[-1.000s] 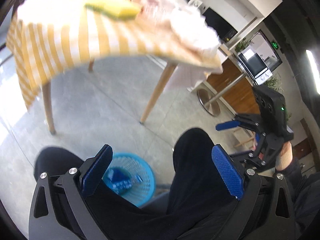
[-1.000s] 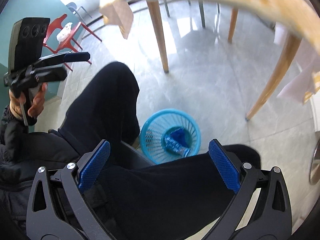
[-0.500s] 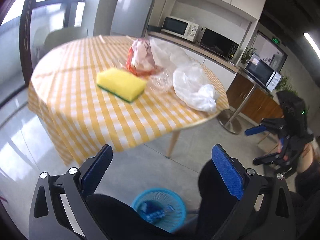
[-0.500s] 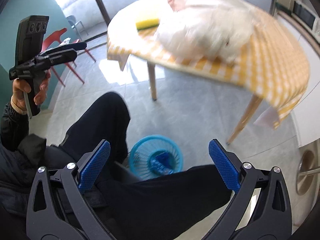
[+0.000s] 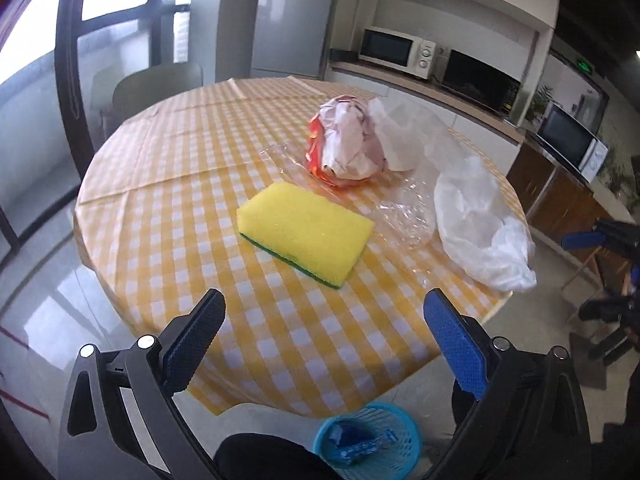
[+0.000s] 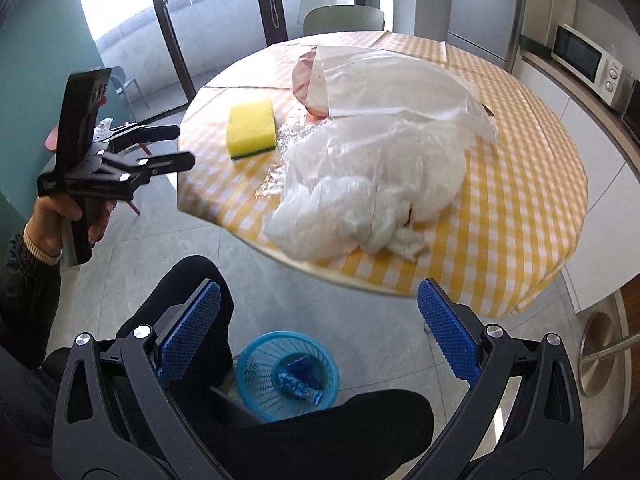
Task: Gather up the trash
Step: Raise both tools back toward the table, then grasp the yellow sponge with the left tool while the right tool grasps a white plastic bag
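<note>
I am looking over a round table draped in a yellow-and-white checked cloth (image 5: 168, 208), standing on a grey tiled floor (image 6: 168, 240) in a kitchen-like room with a tall grey refrigerator (image 5: 292, 16), a white microwave oven (image 5: 396, 52) on a counter, and dark-framed glass doors (image 6: 168, 32) letting in daylight. I am holding the left gripper (image 5: 324, 344) above the near table edge with its blue-padded fingers spread wide and nothing between them. The right gripper (image 6: 316, 328) is likewise hanging spread and empty, lower, in front of the table rim. The trash is lying on the cloth: a crumpled white plastic bag (image 5: 480, 232) near the right edge, a sheet of clear cellophane wrap (image 5: 404, 216) just beside it, and a wadded red-and-white paper wrapper (image 5: 344, 148) behind them, with another pale translucent bag (image 5: 404, 132) touching it. A yellow rectangular sponge with a green underside (image 5: 304, 232) is sitting flat nearer the middle. On the floor by my dark-trousered legs (image 6: 192, 292) a round blue mesh plastic basket (image 6: 256, 364) is standing, already holding what is probably a crumpled blue wrapper (image 6: 298, 380).
</note>
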Demonstrator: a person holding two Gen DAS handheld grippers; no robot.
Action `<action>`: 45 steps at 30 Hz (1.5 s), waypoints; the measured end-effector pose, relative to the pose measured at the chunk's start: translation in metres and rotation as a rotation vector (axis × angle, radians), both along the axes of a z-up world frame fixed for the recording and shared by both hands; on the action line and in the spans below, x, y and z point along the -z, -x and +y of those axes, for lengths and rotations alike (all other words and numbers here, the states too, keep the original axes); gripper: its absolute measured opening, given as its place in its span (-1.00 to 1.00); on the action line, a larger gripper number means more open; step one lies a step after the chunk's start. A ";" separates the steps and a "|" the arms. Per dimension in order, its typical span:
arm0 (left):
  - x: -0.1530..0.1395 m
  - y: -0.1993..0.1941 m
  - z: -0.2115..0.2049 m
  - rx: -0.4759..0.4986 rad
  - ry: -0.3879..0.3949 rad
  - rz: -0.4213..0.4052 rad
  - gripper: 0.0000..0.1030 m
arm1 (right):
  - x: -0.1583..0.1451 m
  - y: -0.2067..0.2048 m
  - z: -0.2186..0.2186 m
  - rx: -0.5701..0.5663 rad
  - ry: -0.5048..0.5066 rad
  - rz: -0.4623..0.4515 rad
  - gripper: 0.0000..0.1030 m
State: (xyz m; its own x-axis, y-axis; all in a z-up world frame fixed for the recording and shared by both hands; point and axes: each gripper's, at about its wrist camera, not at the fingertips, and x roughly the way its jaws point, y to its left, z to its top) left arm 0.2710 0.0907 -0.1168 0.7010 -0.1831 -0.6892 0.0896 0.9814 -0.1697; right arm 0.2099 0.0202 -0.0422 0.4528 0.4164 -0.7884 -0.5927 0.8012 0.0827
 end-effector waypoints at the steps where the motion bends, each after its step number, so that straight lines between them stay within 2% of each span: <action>1: -0.001 -0.006 0.001 -0.022 0.020 0.021 0.89 | -0.001 -0.004 0.001 0.002 0.005 -0.002 0.83; 6: -0.006 -0.045 0.002 -0.197 0.034 0.147 0.89 | -0.007 -0.030 0.012 0.030 0.049 -0.029 0.83; 9: -0.011 -0.060 -0.009 -0.235 0.053 0.188 0.89 | -0.011 -0.045 0.011 0.057 0.047 -0.038 0.84; 13: -0.007 -0.083 -0.020 -0.341 0.054 0.248 0.89 | -0.009 -0.059 0.012 0.096 0.065 -0.059 0.84; 16: 0.001 -0.095 -0.023 -0.469 -0.008 0.282 0.87 | -0.002 -0.069 0.013 0.128 0.068 -0.047 0.84; 18: 0.007 -0.099 -0.024 -0.507 -0.007 0.289 0.86 | 0.003 -0.071 0.015 0.153 0.066 -0.046 0.83; 20: 0.012 -0.105 -0.028 -0.510 -0.011 0.294 0.83 | 0.007 -0.071 0.017 0.155 0.051 -0.046 0.83; 22: 0.019 -0.106 -0.029 -0.530 -0.021 0.304 0.56 | 0.013 -0.069 0.022 0.153 0.057 -0.054 0.83; 23: 0.020 -0.106 -0.029 -0.539 -0.024 0.300 0.55 | 0.014 -0.069 0.024 0.156 0.061 -0.060 0.83; 24: 0.019 -0.104 -0.031 -0.541 -0.038 0.283 0.38 | 0.015 -0.069 0.025 0.156 0.062 -0.065 0.83; 25: 0.020 -0.104 -0.032 -0.538 -0.045 0.283 0.35 | 0.016 -0.069 0.026 0.158 0.059 -0.069 0.82; 28: 0.018 -0.100 -0.031 -0.529 -0.052 0.249 0.19 | 0.019 -0.071 0.026 0.169 0.041 -0.053 0.52; 30: 0.016 -0.093 -0.028 -0.523 -0.024 0.220 0.14 | 0.021 -0.073 0.025 0.188 0.030 -0.045 0.24; 33: 0.010 -0.080 -0.029 -0.491 -0.004 0.175 0.11 | 0.020 -0.071 0.025 0.199 0.043 -0.065 -0.08; 35: 0.004 -0.073 -0.028 -0.471 0.017 0.145 0.11 | 0.018 -0.069 0.024 0.196 0.037 -0.071 -0.22; 39: -0.007 -0.058 -0.027 -0.412 0.063 0.100 0.10 | 0.015 -0.067 0.021 0.201 0.033 -0.079 -0.43; 41: -0.012 -0.048 -0.025 -0.368 0.106 0.073 0.10 | 0.013 -0.063 0.019 0.204 0.046 -0.094 -0.45; 45: -0.026 -0.021 -0.026 -0.305 0.127 0.013 0.10 | 0.005 -0.054 0.013 0.202 0.028 -0.116 -0.47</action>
State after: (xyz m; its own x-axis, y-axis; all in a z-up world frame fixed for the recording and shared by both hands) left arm 0.2924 0.0648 -0.0904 0.7284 -0.0513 -0.6833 -0.2078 0.9337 -0.2916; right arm 0.2640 0.0327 -0.0467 0.6128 0.2868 -0.7364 -0.4245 0.9054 -0.0007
